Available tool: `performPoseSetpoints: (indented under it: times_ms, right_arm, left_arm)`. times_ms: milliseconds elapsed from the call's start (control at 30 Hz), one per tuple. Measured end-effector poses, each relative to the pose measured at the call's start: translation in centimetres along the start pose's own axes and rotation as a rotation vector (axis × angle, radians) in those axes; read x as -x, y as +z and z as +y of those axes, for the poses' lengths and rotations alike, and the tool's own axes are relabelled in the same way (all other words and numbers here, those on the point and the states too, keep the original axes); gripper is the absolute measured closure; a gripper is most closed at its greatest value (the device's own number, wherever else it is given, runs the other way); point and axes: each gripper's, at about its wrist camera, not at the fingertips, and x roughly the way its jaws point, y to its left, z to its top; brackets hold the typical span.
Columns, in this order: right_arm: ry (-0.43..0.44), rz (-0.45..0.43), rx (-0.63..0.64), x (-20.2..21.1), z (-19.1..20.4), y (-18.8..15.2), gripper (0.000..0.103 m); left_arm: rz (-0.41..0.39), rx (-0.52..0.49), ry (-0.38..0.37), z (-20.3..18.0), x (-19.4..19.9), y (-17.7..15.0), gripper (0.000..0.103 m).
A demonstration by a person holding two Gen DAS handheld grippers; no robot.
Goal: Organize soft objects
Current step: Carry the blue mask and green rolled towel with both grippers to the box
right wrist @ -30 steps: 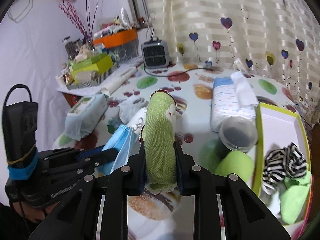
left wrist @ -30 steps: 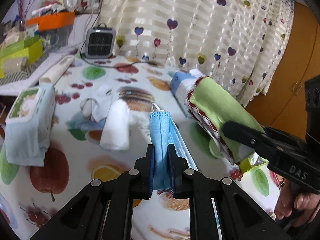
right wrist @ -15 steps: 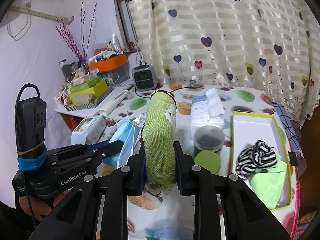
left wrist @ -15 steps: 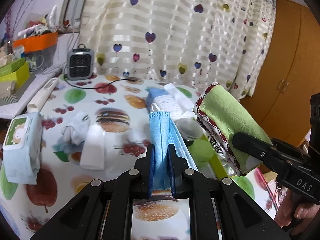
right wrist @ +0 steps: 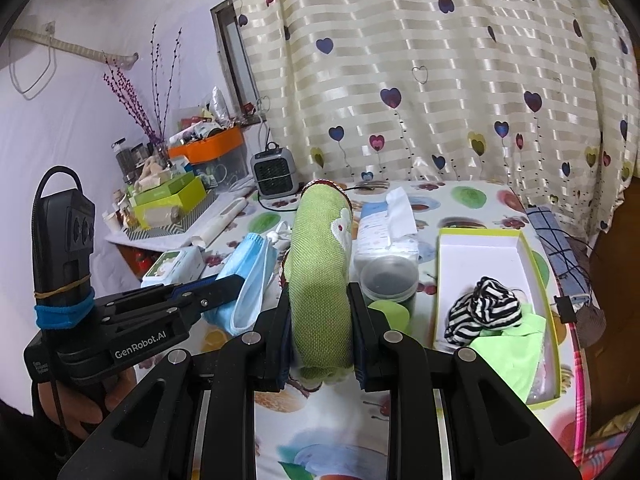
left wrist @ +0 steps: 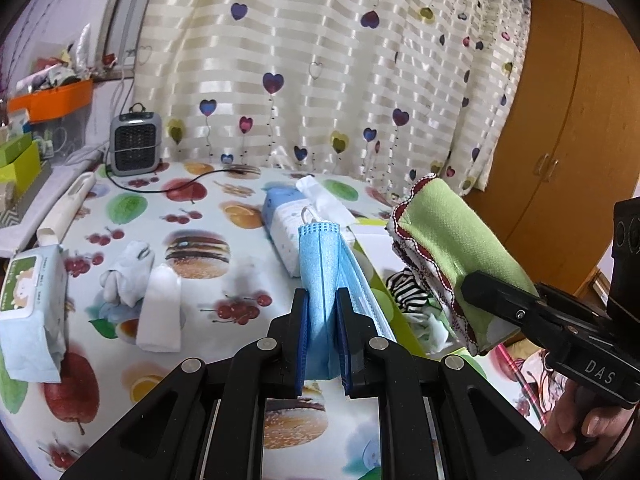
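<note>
Left wrist view shows the blue face mask (left wrist: 320, 280) folded and clamped in the left gripper (left wrist: 322, 316), held above the fruit-print tablecloth (left wrist: 200, 216). Its long axis runs forward along the fingers, free end pointing away toward the curtain (left wrist: 320, 80). The right gripper (right wrist: 320, 316) squeezes the rolled green cloth (right wrist: 320, 280), which stands nearly upright, tilted toward the far side, beside the yellow-rimmed box (right wrist: 536, 256) that holds a striped item (right wrist: 484, 312). Both loads ride close together; the mask's loose ear loop (right wrist: 276, 236) could snag the cloth, or either could miss the box on release.
</note>
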Motion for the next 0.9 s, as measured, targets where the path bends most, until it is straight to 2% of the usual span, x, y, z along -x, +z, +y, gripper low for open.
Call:
performPoseSetpoints:
  times_ms: [533,900]
  right_arm:
    - [-0.022,-0.037,-0.051,1.6,-2.7,-0.3,0.078]
    - [-0.068,-0.052,-0.121,2.1,-6.5,-0.5,0.078]
  left_arm:
    - [0.011,-0.048,-0.030,-2.9,-1.5,0.8,0.091]
    - [0.034,-0.077,-0.041,-4.6,-3.6,1.4,0.091]
